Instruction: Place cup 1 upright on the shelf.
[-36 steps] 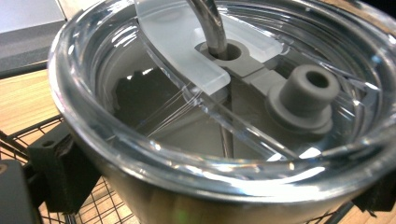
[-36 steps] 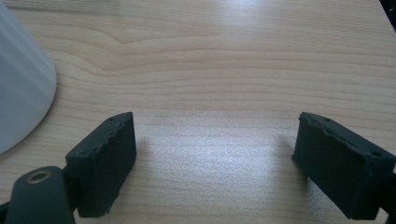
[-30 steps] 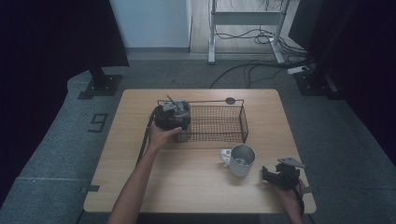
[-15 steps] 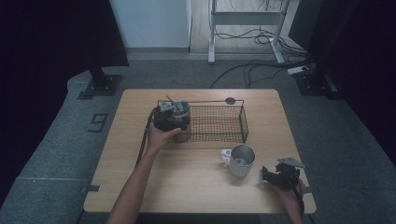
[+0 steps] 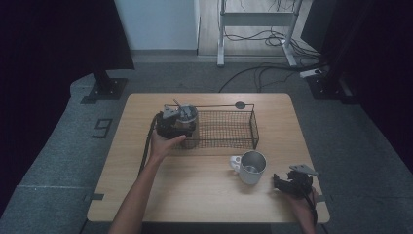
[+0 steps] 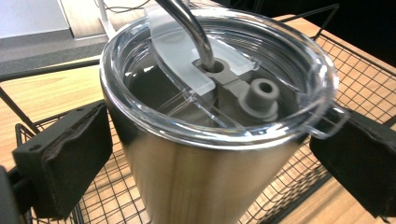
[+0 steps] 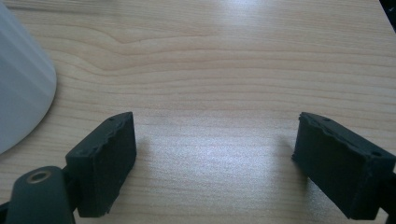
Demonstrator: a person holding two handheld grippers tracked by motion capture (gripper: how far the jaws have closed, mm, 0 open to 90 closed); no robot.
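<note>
Tumbler (image 6: 205,140), a steel cup with a clear plastic lid (image 6: 219,79) and a bent metal straw (image 6: 189,28), stands upright at the left end of the black wire basket (image 5: 234,129) on the wooden table (image 5: 195,195). Its long axis is vertical and it sits directly between the jaws of the left gripper (image 6: 205,158). In the left gripper view both pads stand just off the steel wall, one on each side, so the jaws appear released around the cup and not pressing it. The left hand (image 5: 163,144) is the nearer one by far. The right gripper (image 5: 290,183) rests near the table's front right corner with its jaws spread wide over bare wood, holding nothing. A metal mug (image 5: 252,166) with a white handle stands between that gripper and the basket. The lid's tab (image 6: 327,123) projects toward one pad.
</note>
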